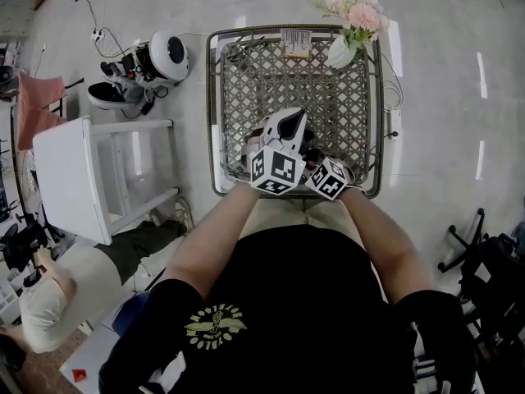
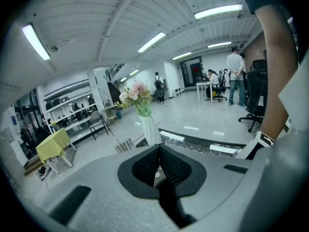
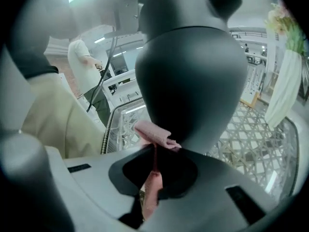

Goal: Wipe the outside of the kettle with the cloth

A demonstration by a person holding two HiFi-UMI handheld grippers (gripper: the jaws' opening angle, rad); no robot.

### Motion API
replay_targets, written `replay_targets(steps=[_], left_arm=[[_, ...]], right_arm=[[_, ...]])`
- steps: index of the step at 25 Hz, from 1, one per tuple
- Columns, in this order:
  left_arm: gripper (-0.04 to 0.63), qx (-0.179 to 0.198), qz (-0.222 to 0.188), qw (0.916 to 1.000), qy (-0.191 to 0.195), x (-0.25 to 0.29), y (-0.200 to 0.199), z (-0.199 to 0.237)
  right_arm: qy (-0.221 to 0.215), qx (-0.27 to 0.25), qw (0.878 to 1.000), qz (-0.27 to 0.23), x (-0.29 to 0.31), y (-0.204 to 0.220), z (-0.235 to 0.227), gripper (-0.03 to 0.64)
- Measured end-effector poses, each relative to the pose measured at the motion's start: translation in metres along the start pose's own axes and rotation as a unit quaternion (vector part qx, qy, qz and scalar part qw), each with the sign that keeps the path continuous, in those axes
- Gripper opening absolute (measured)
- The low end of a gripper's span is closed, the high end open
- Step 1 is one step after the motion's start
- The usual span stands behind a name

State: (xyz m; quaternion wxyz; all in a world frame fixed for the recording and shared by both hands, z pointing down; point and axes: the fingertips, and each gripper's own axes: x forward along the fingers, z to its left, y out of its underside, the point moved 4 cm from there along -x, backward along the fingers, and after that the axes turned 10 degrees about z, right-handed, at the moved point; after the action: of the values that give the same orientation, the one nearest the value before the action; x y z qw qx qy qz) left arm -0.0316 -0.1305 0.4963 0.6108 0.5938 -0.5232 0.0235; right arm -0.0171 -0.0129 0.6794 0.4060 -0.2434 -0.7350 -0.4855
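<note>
Now | right claw (image 3: pixel 154 151) tilted down, pinching cloth (image 3: pixel 152 132) at kettle (image 3: pixel 193 81) | left claw (image 2: pixel 159 150) closed

Nothing legible: card (image 1: pixel 295 42) at the surface's (image 1: pixel 328 113) far edge and shirt emblem (image 1: pixel 215 327) are both too small to read.

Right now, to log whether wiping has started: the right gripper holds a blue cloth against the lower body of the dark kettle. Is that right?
Not quite. The cloth is pink, not blue, as the right gripper view shows. The rest stands: the right gripper is shut on it, against the lower body of the dark kettle.
</note>
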Motion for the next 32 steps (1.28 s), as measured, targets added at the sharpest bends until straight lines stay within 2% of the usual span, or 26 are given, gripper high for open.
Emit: replay_targets(steps=[11, 20, 24, 28, 32], left_arm=[[0.008, 0.000, 0.003, 1.0000, 0.002, 0.001, 0.000, 0.000], [0.008, 0.000, 0.004, 1.0000, 0.003, 0.003, 0.000, -0.001], [0.008, 0.000, 0.004, 1.0000, 0.003, 0.003, 0.001, 0.000], [0.008, 0.003, 0.006, 1.0000, 0.002, 0.003, 0.002, 0.000], [0.008, 0.002, 0.008, 1.0000, 0.002, 0.003, 0.002, 0.000]], right_arm=[[0.033, 0.014, 0.999, 0.027, -0.012, 0.018, -0.046, 0.023], [0.057, -0.027, 0.997, 0.047, -0.018, 0.012, -0.094, 0.023], [0.076, -0.036, 0.996, 0.032, -0.027, -0.007, -0.117, 0.023], [0.107, -0.007, 0.994, 0.004, -0.048, -0.020, -0.137, 0.022], [0.136, 0.054, 0.989, 0.016, -0.071, 0.012, -0.147, 0.022]])
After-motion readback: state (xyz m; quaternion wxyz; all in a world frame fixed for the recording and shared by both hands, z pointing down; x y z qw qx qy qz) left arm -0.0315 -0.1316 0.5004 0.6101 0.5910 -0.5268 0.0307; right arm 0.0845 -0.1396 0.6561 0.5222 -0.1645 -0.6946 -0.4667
